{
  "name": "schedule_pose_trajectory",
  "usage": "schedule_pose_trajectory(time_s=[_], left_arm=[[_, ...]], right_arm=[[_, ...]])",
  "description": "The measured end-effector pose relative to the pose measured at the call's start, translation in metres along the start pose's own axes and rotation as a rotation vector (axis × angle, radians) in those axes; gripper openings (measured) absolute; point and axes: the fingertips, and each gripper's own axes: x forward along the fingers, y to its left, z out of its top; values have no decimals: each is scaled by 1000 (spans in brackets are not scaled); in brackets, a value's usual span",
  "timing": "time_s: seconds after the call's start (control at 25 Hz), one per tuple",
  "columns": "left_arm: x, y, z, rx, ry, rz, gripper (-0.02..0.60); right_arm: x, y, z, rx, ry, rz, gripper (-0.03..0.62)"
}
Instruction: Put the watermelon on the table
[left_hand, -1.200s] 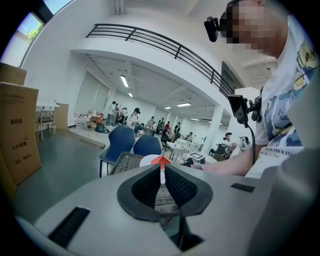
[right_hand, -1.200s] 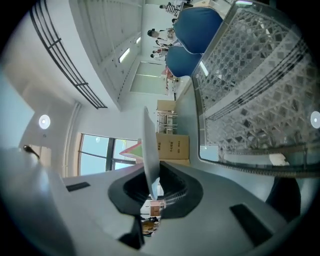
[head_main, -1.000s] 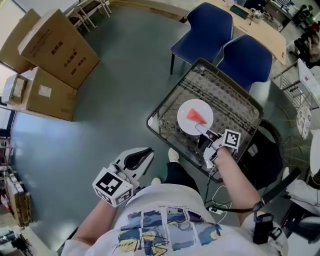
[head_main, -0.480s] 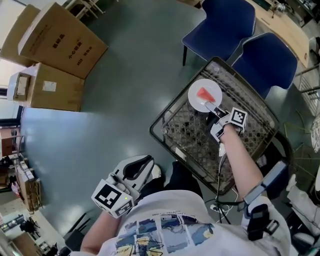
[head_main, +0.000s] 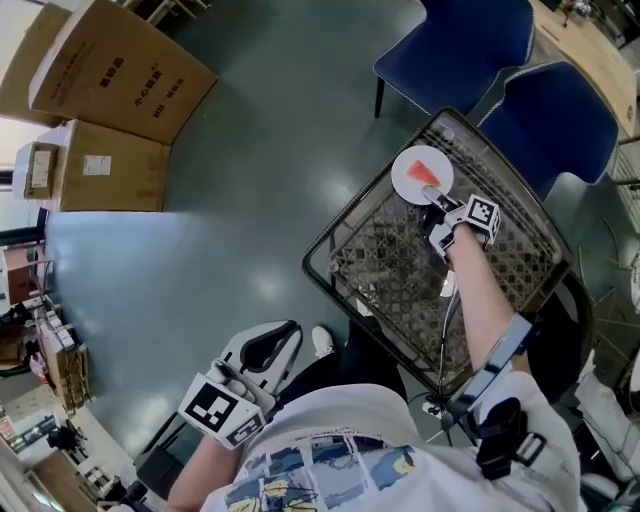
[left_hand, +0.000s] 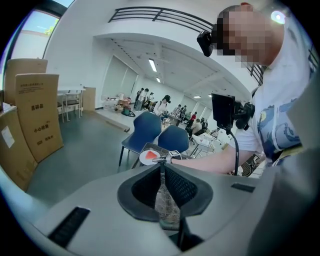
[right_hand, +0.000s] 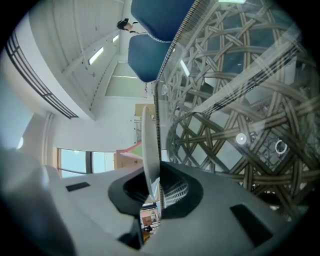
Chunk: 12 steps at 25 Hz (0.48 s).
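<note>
In the head view, the right gripper (head_main: 438, 203) reaches to the upper right of the frame, over the far corner of a glass-topped wicker table (head_main: 335, 262). Its jaws pinch the near rim of a white plate (head_main: 410, 180), and the red watermelon slice (head_main: 425, 170) lies on that plate. Whether the plate touches the glass cannot be told here. Two blue chairs (head_main: 455, 45) stand past the table, and cardboard boxes (head_main: 115, 75) sit at the upper left. The left gripper (head_main: 290, 335) hangs at the lower left, over the grey floor, well apart from the table.

In the left gripper view, the left gripper (left_hand: 162, 170) has its jaws pressed together with nothing between them. The plate (left_hand: 146, 159) and watermelon slice (left_hand: 152, 155) show small in the middle distance.

In the right gripper view, the right gripper (right_hand: 154, 175) is nearly closed, clamped on the plate (right_hand: 148, 145), which is seen edge-on. The watermelon slice (right_hand: 131, 148) pokes out left of it, and the table (right_hand: 240, 100) fills the right.
</note>
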Motion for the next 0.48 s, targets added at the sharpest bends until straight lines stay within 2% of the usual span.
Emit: schedule_pose_trajectory(time_s=[0.28,0.48], left_arm=[[3,12,0,-29,-2,10,35],[5,13,-1,-37,-10,5,35]], right_arm=[[4,-17,7,5,9,-84,28],[6,-22,10,-25,18,-177,29]])
